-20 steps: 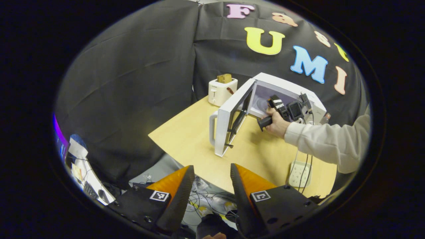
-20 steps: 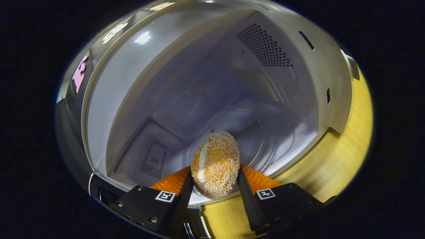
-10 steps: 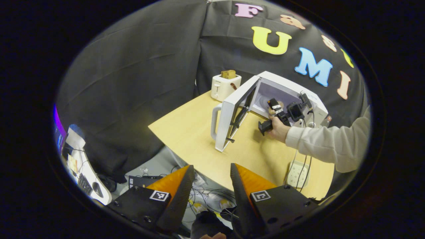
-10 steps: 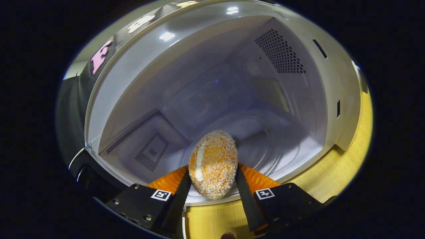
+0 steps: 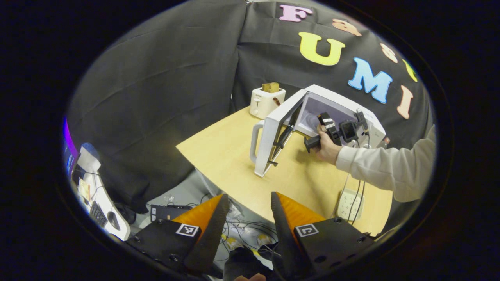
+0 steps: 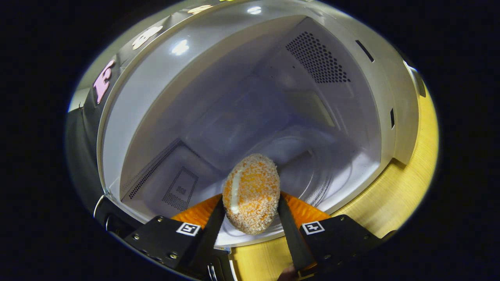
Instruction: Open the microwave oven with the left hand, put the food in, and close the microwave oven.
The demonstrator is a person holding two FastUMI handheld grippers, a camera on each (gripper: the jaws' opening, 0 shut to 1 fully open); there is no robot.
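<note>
Between the right gripper (image 6: 250,212) fingers a breaded croquette (image 6: 251,192) is pinched, at the microwave (image 6: 250,97) mouth, turntable (image 6: 308,171) at 1 o'clock. Left gripper (image 5: 247,218) fingers spread, empty, off the counter (image 5: 222,156). Releasing early could roll it out.

A recording booth: black cloth wall (image 5: 164,97), wooden table (image 5: 218,156), loose cables (image 5: 238,230) on the floor.

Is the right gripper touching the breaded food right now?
Touching. In the right gripper view, both fingers of the right gripper press the breaded food from either side.
</note>
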